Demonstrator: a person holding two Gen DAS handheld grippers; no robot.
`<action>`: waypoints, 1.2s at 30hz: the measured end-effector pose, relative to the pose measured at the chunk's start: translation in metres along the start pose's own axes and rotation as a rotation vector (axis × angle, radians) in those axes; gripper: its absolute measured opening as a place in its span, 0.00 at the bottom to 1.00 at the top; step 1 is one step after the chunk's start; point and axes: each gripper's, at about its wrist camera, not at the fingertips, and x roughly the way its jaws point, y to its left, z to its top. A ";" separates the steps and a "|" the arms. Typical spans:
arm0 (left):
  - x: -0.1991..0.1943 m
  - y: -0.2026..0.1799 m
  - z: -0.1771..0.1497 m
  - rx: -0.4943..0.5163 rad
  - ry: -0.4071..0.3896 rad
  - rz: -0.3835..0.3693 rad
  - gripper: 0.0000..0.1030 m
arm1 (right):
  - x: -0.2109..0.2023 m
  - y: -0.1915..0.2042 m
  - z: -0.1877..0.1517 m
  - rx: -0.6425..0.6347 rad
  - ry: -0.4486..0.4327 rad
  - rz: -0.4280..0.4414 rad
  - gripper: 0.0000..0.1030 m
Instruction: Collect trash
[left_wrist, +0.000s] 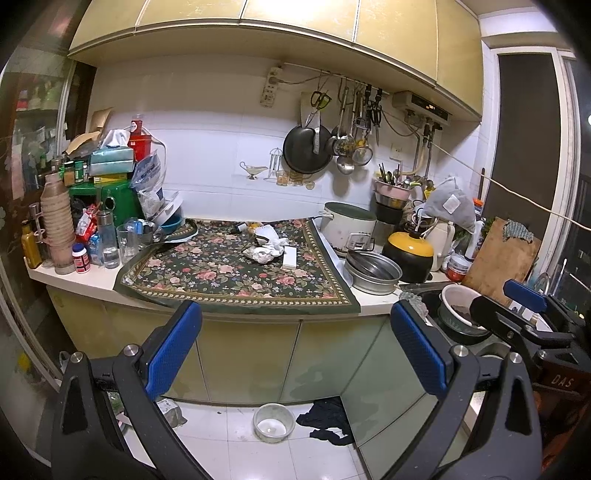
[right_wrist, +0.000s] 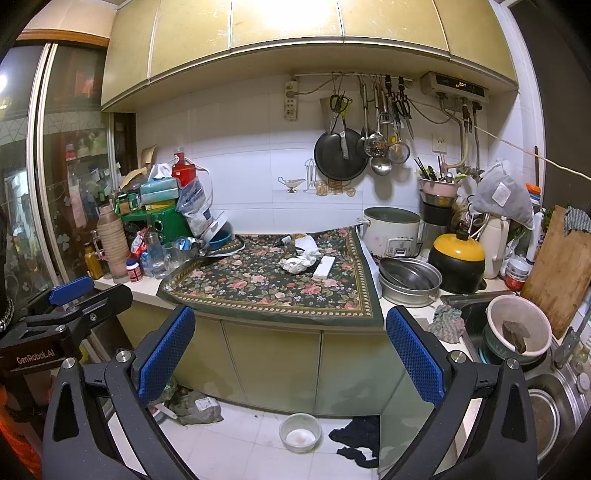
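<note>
I have both claws raised in front of the kitchen table, well short of it. My left claw (left_wrist: 295, 332) has its blue-padded fingers spread wide with nothing between them, and my right claw (right_wrist: 291, 339) is spread just as wide and empty too. In the left view the right claw shows at the far right, above the sink; in the right view the left claw sits at the far left.

My landmark is the floral cloth (left_wrist: 236, 269) draped over the table (left_wrist: 74, 278). The trash lies on the cloth, toward its back right part: crumpled white paper (left_wrist: 267, 249), bunched in a loose heap, seen also from the right (right_wrist: 301, 260). Just right of the paper, touching or nearly so, is a flat white box (left_wrist: 290, 256). Behind the paper there is some smaller dark clutter, perhaps a tube and wrappers; I cannot make it out.

Right of the cloth stand a white rice cooker (left_wrist: 349, 227), a stack of steel basins (left_wrist: 373, 271) and a black pot with a yellow lid (left_wrist: 410, 254). Left of the cloth is a crowd of glasses, bottles and a stack of brown cups (left_wrist: 57, 218). On the floor below the cloth's front edge are a small white bowl (left_wrist: 273, 422) and a dark rag (left_wrist: 327, 419) beside it.
</note>
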 end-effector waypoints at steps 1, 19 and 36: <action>0.000 -0.001 0.000 0.000 0.000 -0.001 1.00 | 0.000 0.000 0.000 -0.001 0.000 -0.001 1.00; 0.011 -0.003 0.007 -0.006 0.011 0.023 1.00 | 0.017 -0.014 0.003 0.028 0.015 0.023 1.00; 0.112 0.005 0.040 0.037 0.024 0.109 1.00 | 0.095 -0.053 0.018 0.043 0.068 -0.018 1.00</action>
